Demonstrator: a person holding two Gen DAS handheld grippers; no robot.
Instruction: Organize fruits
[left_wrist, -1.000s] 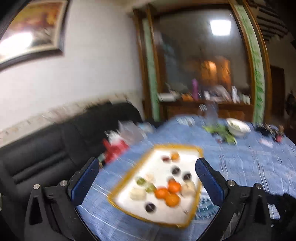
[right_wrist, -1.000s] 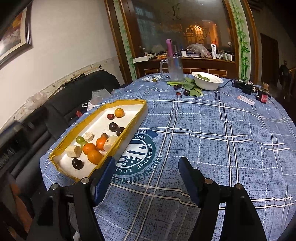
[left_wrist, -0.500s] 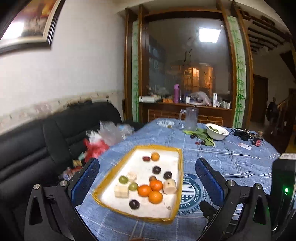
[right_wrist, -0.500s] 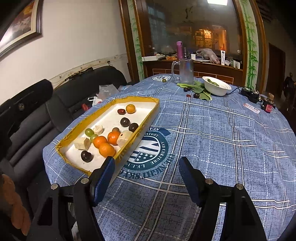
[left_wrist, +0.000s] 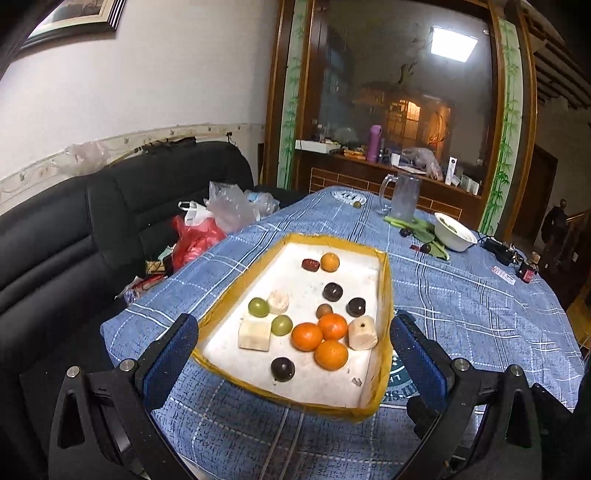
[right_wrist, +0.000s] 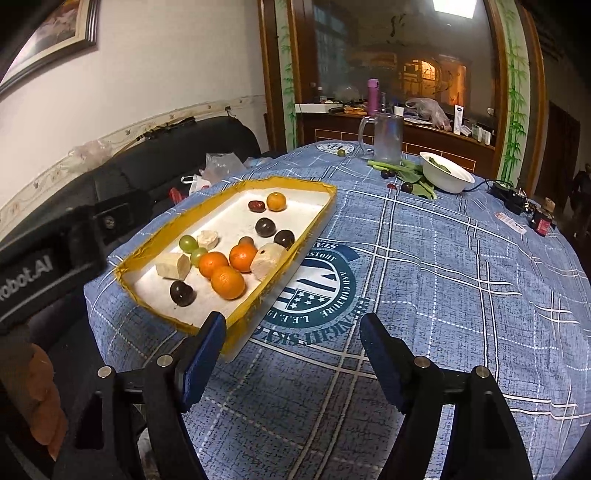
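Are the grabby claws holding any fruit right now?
No, nothing is held. The left gripper and the right gripper are both open and empty. All the fruit lies in the tray.

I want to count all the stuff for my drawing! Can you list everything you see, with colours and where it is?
Yellow-rimmed white tray: one, on the blue checked tablecloth.
Oranges: four, orange; three clustered near, one far, in the tray.
Green grapes: two, tray's left side.
Dark round fruits: four, in the tray.
Pale chunks: three, cream, in the tray.
White bowl: one, far side.
Glass mug: one, clear, far side.
Black sofa: one, left of the table.
Left gripper: open, blue pads.
Right gripper: open, blue pads.
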